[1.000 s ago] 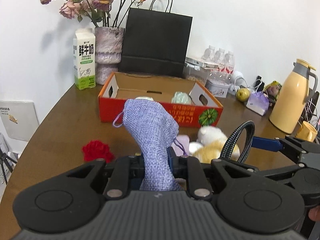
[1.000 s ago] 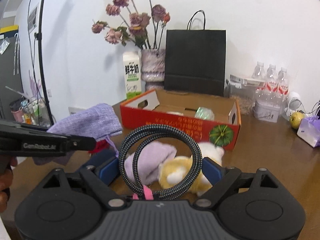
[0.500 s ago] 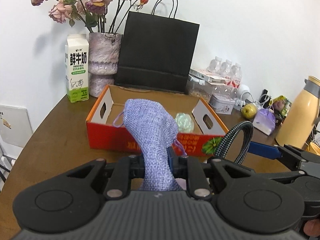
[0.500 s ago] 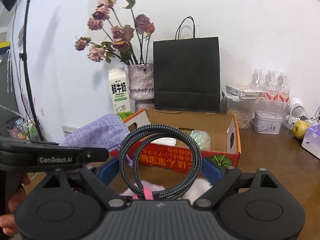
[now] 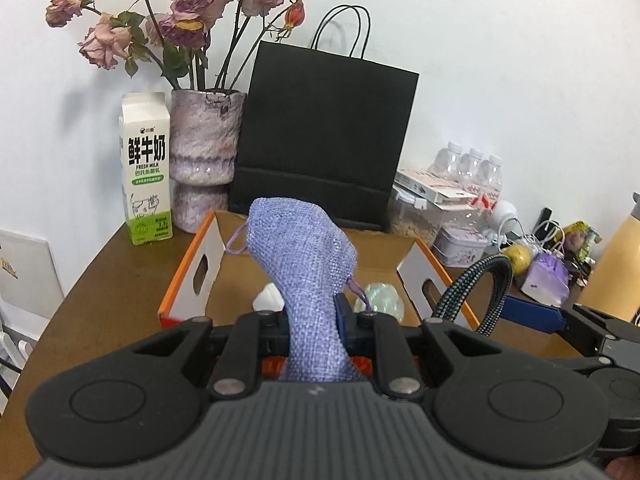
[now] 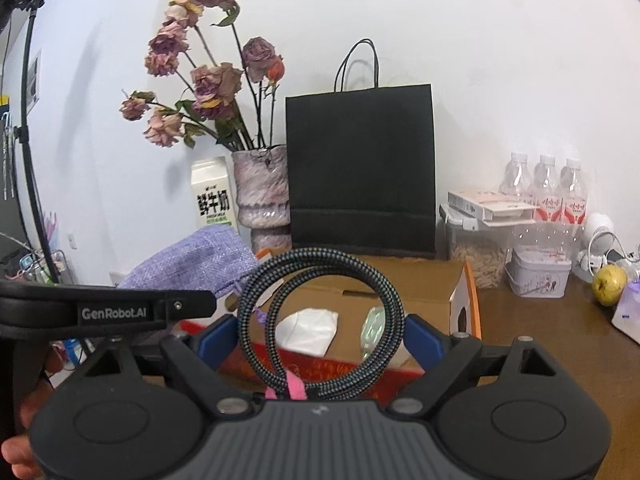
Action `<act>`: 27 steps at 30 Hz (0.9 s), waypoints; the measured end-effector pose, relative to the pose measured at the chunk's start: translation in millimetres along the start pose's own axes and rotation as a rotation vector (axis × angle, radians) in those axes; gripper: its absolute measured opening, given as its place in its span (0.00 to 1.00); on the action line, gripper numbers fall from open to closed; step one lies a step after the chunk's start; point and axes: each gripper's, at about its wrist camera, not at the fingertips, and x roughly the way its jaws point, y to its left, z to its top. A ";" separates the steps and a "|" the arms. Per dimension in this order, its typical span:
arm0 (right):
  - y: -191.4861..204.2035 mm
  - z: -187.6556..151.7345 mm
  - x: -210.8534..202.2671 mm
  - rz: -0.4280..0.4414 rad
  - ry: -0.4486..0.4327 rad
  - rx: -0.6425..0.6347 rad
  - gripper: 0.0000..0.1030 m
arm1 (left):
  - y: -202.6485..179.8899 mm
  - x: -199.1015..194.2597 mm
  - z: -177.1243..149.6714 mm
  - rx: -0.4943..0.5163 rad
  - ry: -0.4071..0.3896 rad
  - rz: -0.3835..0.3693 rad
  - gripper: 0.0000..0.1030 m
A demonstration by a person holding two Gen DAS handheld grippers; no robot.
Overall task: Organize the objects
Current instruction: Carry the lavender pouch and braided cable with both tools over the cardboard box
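White wall fills the upper half of both views, with a brown wooden table [image 5: 100, 280] below it. At frame center in the left wrist view, the left gripper [image 5: 316, 320] has its jaws pressed together on a lavender drawstring pouch [image 5: 304, 264], which stands up in front of the lens and hides much of the orange cardboard box [image 5: 188, 280] behind it. Inside that open box lie a white folded item [image 6: 308, 328] and a pale green translucent item [image 5: 380, 298]. In the lower middle of the right wrist view, the right gripper [image 6: 320, 340] pinches a coiled braided cable [image 6: 320, 320] bound with a pink tie [image 6: 294, 386]; the loop stands upright between the blue pads and partly screens the box interior. The same coil shows at right center of the left wrist view, just beside the box's right wall. Behind the box, against the wall, stand a milk carton [image 5: 146, 172], a mottled vase [image 5: 204, 160] of dried roses [image 5: 192, 4] and a black paper bag [image 5: 324, 144]. Toward the right edge sit water bottles [image 6: 548, 192], a clear container [image 6: 476, 252], a small tin [image 6: 538, 278] and a yellow-green fruit [image 6: 608, 284].
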 end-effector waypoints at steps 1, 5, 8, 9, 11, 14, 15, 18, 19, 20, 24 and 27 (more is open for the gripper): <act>-1.5 1.6 2.9 -0.003 -0.003 0.001 0.86 | 1.3 4.9 2.8 -0.004 -0.001 0.001 0.17; -8.7 8.0 17.7 -0.020 -0.011 0.004 0.86 | 6.5 21.8 13.5 -0.014 -0.007 0.008 0.17; -15.0 14.6 29.8 -0.028 -0.016 0.017 0.86 | 10.9 35.2 21.8 -0.018 -0.012 0.014 0.17; -17.2 17.1 34.1 -0.031 -0.019 0.021 0.86 | 11.7 40.3 24.9 -0.017 -0.013 0.016 0.17; -20.7 21.0 41.0 -0.034 -0.023 0.024 0.86 | 12.8 49.4 30.0 -0.018 -0.015 0.019 0.17; -25.9 27.0 52.7 -0.042 -0.025 0.026 0.86 | 14.5 64.1 35.5 -0.016 -0.012 0.020 0.17; -27.6 28.7 56.8 -0.046 -0.025 0.026 0.86 | 14.9 69.2 36.5 -0.014 -0.010 0.023 0.17; -32.6 33.6 69.6 -0.057 -0.022 0.027 0.86 | 17.8 85.3 39.8 -0.012 0.007 0.033 0.17; -34.2 35.2 75.0 -0.060 -0.019 0.027 0.86 | 19.0 91.7 41.0 -0.012 0.015 0.035 0.17; -35.7 36.0 79.7 -0.061 -0.015 0.027 0.86 | 19.9 96.6 41.7 -0.012 0.021 0.038 0.17; -42.7 38.8 101.0 -0.065 0.010 0.035 0.86 | 26.3 115.2 43.0 -0.024 0.041 0.036 0.17; -47.6 39.9 115.7 -0.075 0.025 0.038 0.86 | 30.3 125.7 44.4 -0.031 0.058 0.039 0.17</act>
